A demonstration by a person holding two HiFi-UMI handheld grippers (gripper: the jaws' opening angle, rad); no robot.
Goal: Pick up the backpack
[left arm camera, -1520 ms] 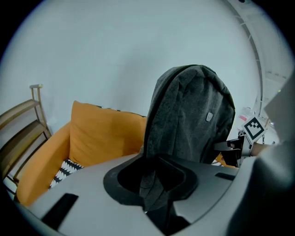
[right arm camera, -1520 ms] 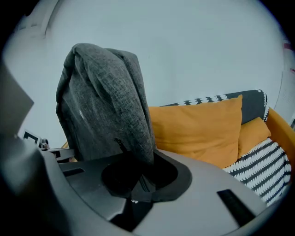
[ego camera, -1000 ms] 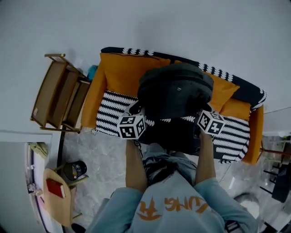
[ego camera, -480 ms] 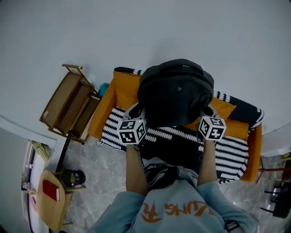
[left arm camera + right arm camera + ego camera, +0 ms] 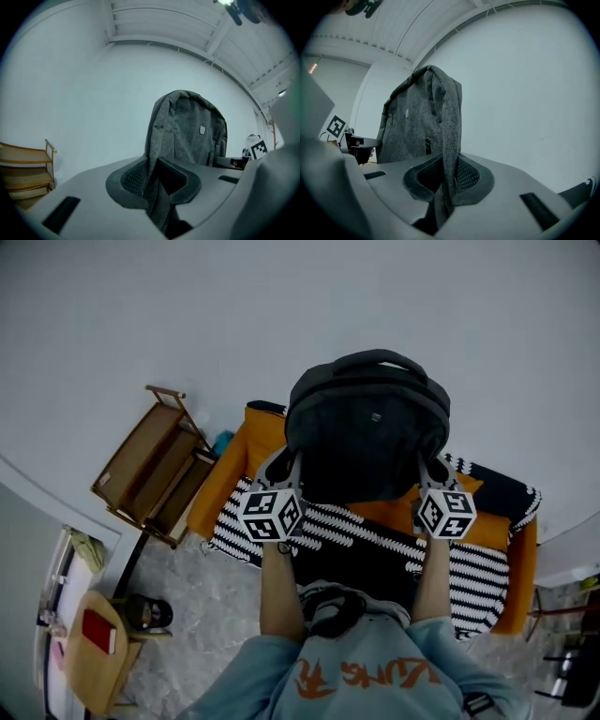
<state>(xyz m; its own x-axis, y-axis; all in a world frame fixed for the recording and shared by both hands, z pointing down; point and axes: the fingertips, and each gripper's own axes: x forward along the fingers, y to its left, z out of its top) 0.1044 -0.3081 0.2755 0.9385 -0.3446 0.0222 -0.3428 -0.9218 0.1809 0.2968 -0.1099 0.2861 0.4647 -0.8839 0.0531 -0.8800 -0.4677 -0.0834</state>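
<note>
The dark grey fabric backpack (image 5: 367,432) is held up in the air above the orange sofa with black-and-white striped cushions (image 5: 487,549), with bare white wall (image 5: 187,315) behind it and the brown wooden shelf rack (image 5: 155,465) well apart on the left. One side edge of the backpack is pinched tight by the left gripper (image 5: 152,180). The other side edge is pinched the same way by the right gripper (image 5: 446,176).

The backpack (image 5: 367,427) is matt grey woven cloth; the shelf (image 5: 150,470), bare wood.

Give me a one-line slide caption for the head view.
Left tool and right tool clamp the backpack by its sides, holding it up over the sofa.
</note>
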